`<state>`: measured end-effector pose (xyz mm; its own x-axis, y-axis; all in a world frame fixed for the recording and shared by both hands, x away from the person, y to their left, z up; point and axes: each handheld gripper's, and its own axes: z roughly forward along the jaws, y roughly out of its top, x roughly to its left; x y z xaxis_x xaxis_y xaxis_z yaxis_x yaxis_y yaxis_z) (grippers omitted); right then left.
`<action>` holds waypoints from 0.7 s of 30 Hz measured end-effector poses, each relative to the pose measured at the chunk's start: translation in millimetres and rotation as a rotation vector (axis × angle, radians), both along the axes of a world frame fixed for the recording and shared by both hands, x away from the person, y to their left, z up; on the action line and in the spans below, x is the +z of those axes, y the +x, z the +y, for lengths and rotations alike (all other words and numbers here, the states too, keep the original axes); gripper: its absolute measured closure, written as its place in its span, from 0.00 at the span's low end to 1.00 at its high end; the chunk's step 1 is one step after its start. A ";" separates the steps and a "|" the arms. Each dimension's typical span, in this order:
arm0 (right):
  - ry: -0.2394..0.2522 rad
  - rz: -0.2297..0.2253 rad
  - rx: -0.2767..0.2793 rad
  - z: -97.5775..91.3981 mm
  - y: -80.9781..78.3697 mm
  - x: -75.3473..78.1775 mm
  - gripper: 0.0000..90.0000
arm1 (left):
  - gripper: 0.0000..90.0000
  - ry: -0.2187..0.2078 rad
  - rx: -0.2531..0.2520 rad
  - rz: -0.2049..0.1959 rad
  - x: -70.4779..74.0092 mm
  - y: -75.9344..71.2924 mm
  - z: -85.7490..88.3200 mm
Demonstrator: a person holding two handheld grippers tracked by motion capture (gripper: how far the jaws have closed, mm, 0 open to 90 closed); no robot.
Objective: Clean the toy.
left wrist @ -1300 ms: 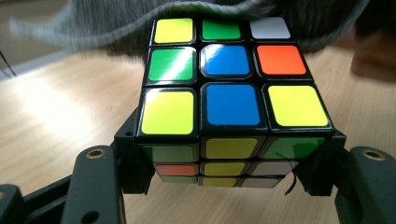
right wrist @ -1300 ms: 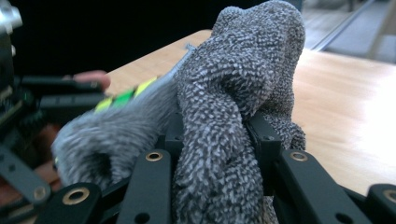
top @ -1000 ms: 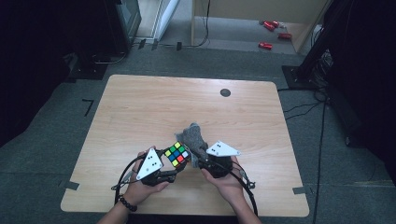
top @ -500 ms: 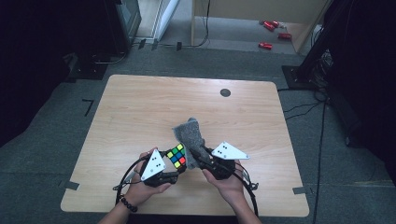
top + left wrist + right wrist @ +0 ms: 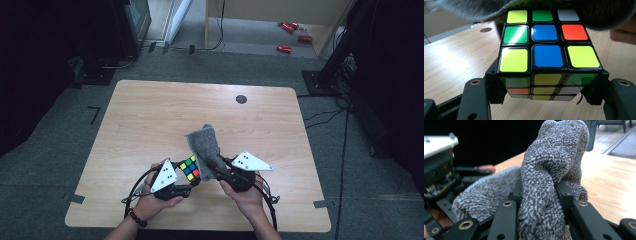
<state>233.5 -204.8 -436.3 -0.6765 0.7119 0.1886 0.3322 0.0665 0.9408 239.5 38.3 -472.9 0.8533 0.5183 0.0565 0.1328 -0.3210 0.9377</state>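
High view first: nothing on the wooden table carries a label or writing I can read. A person's two forearms come in from the near edge, hands close together at the front middle of the table. The left hand, with a dark bead bracelet at the wrist, holds the left gripper, whose jaws are clamped on a colour puzzle cube. The right hand holds the right gripper, angled toward the left one, its jaws pinched tight on a grey knitted cloth. The cloth stands up and back from the jaws and lies against the cube's right side.

Left gripper view shows the cube seated between the two black jaws, lifted off the wood, yellow, green, blue, red and white stickers on its upper face; the cloth drapes over its far edge.

Right gripper view shows the cloth bunched upright between the jaws, with the left gripper just beside it.

Most of the tabletop lies bare beyond the hands, with a small dark round disc near the far edge. Both hands sit near the front edge.
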 end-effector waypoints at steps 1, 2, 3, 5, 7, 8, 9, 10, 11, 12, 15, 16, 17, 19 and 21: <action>0.000 0.020 -0.003 2.1 1.8 -6.6 0.76 | 0.39 0.006 0.002 0.007 0.9 1.0 1.7; 0.000 0.020 -0.003 2.1 1.8 -6.6 0.76 | 0.39 0.006 0.002 0.007 0.9 1.0 1.7; 0.001 0.061 -0.001 0.7 5.9 -11.6 0.76 | 0.39 -0.015 0.005 0.014 2.7 2.3 4.4; -0.019 0.071 -0.008 0.5 7.3 -13.8 0.76 | 0.39 -0.037 0.012 0.023 4.7 3.7 6.2; -0.067 0.081 -0.030 -0.3 9.8 -20.1 0.76 | 0.39 -0.063 0.024 0.034 7.7 6.0 9.7; -0.072 0.084 -0.035 -0.8 10.4 -22.1 0.76 | 0.39 -0.079 0.032 0.042 8.9 7.4 12.3; -0.069 0.083 -0.033 -0.2 10.4 -24.1 0.76 | 0.39 -0.088 0.040 0.048 9.4 8.3 13.9; -0.069 0.083 -0.033 -0.2 10.4 -24.1 0.76 | 0.39 -0.100 0.052 0.059 10.0 9.8 16.0; -0.075 0.079 -0.029 1.4 9.8 -24.3 0.76 | 0.39 -0.113 0.062 0.074 10.7 11.5 17.9; -0.078 0.071 -0.020 3.3 9.0 -24.7 0.76 | 0.38 -0.129 0.073 0.092 11.8 13.1 19.7; -0.066 0.069 0.016 10.9 6.6 -27.7 0.76 | 0.38 -0.187 0.077 0.132 15.3 15.7 24.2; -0.066 0.069 0.016 10.9 6.6 -27.7 0.76 | 0.38 -0.202 0.075 0.141 16.4 16.0 24.9; -0.062 0.071 0.027 12.9 6.0 -28.7 0.76 | 0.39 -0.216 0.072 0.148 17.2 16.2 25.2; -0.061 0.063 0.066 22.7 1.3 -31.3 0.76 | 0.39 -0.234 0.070 0.162 17.9 16.3 24.9; -0.064 0.060 0.077 25.4 -0.3 -31.5 0.76 | 0.39 -0.242 0.067 0.167 17.5 16.2 23.9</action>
<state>233.2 -179.3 -467.8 -0.7184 0.6702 0.1864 0.3798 0.1534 0.9123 255.7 62.2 -455.3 0.8038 0.5549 -0.2143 0.3054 -0.0759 0.9492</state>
